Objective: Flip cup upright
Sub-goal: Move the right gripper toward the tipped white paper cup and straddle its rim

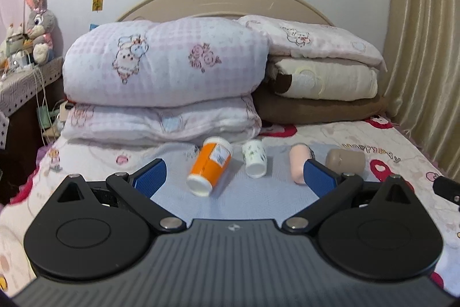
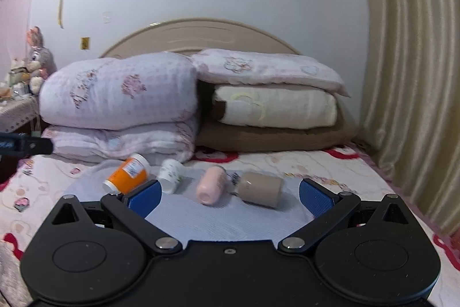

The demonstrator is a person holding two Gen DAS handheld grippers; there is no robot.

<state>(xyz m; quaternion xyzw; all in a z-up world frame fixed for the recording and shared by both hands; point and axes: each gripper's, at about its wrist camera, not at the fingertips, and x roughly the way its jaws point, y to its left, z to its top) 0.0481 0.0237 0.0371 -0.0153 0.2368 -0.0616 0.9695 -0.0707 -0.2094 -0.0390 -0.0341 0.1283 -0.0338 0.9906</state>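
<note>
4 cups (image 1: 209, 169) lying on bed (image 1: 388, 146), pink cup (image 1: 299, 163) partly hidden — both hand-held grippers (image 1: 234, 177) (image 2: 230, 193) wide, empty

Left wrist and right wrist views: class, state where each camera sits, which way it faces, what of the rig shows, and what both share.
Left wrist view: behind the open left gripper, facing the headboard; the orange paper cup lies ahead.
Right wrist view: behind the open right gripper, same heading, further right; the pale pink cup and brown cup lie ahead.
Shared: four tipped cups, including the small white patterned cup, and the folded pink quilt.
</note>
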